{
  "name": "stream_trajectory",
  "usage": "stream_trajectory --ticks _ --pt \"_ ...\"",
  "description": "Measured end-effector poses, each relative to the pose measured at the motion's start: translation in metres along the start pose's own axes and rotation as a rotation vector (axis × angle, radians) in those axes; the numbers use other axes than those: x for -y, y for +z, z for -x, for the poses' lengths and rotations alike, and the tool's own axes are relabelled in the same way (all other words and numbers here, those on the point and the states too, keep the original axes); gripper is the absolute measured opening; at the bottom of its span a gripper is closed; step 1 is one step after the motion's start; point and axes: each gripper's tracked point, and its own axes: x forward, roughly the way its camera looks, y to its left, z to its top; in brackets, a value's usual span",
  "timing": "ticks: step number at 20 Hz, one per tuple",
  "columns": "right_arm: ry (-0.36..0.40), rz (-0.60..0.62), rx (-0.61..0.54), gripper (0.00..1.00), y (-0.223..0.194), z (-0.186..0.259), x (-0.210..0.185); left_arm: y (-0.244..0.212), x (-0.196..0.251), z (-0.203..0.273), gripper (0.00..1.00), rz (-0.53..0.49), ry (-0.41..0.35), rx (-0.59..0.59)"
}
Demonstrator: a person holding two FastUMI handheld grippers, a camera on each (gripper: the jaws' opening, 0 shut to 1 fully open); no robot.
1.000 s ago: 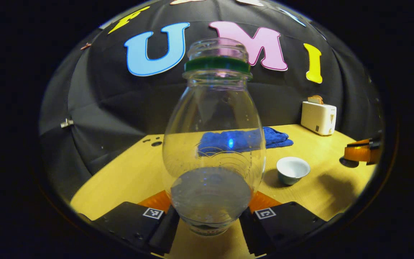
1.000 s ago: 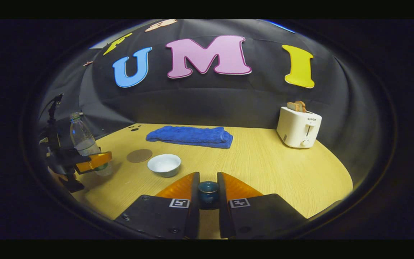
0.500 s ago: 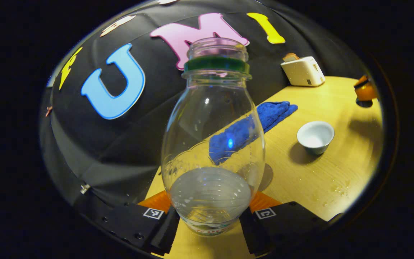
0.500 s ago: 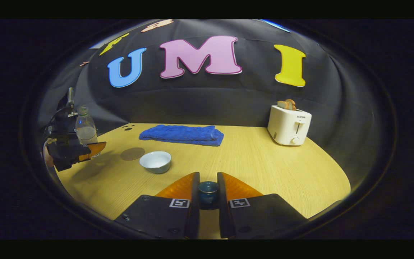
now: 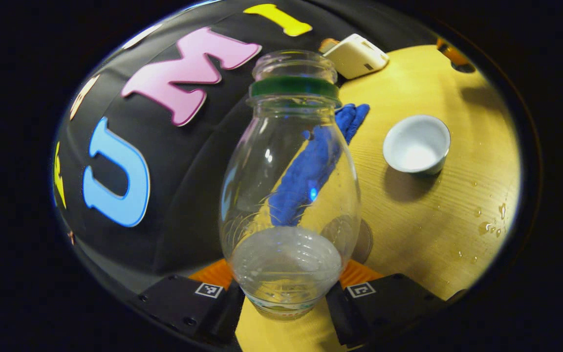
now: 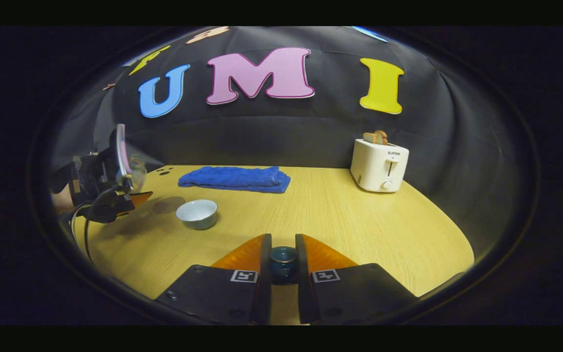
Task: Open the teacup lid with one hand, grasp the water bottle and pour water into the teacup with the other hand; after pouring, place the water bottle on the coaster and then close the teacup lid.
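Left gripper view: bottle tilted toward cup

Left gripper (image 5: 286, 298) is clamped low on the bottle (image 5: 289, 195), uncapped, little water inside: light, thin-walled, likely to dent, so the low ribbed hold suits. Cup (image 5: 416, 144) sits open toward the table's (image 6: 359, 230) left edge. Right gripper (image 6: 283, 269) pinches the lid (image 6: 283, 258).

Wooden table (image 6: 350, 220), teacup (image 6: 196, 213), towel (image 6: 235, 177), toaster (image 6: 378, 164)

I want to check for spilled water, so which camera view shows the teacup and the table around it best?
The left gripper view: the teacup is large, seen from above, open and white inside, with droplets on the table nearby. The right gripper view shows the teacup small and from the side; no droplets can be made out there.
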Motion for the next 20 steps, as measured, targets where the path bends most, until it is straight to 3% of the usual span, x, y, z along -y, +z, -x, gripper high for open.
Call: stream_trajectory --ticks 1,2,6,7,13,14,17,20 --pt "-0.002 0.002 0.000 0.30 -0.001 0.001 0.001 0.001 0.003 -0.004 0.77 -0.032 -0.008 -0.007" --pt "-0.003 0.006 -0.001 0.20 -0.002 0.000 0.002 0.004 0.006 -0.009 0.77 -0.068 -0.011 -0.014" --pt "-0.007 0.009 -0.001 0.20 -0.004 0.002 0.008 0.010 0.005 -0.025 0.77 -0.220 0.003 -0.029" --pt "-0.009 0.009 -0.002 0.30 -0.005 0.001 0.009 0.010 0.005 -0.025 0.77 -0.250 0.001 -0.030" --pt "-0.015 0.013 -0.006 0.30 -0.007 0.002 0.018 0.027 0.005 -0.034 0.76 -0.403 0.005 -0.009" --pt "-0.015 0.013 -0.007 0.20 -0.008 0.002 0.019 0.030 0.003 -0.036 0.77 -0.433 0.015 -0.005" --pt "-0.015 0.011 -0.007 0.25 -0.009 0.004 0.021 0.034 -0.001 -0.040 0.77 -0.510 0.031 0.001" --pt "-0.014 0.013 -0.011 0.25 -0.012 0.003 0.023 0.030 0.005 -0.045 0.76 -0.550 -0.004 -0.020"
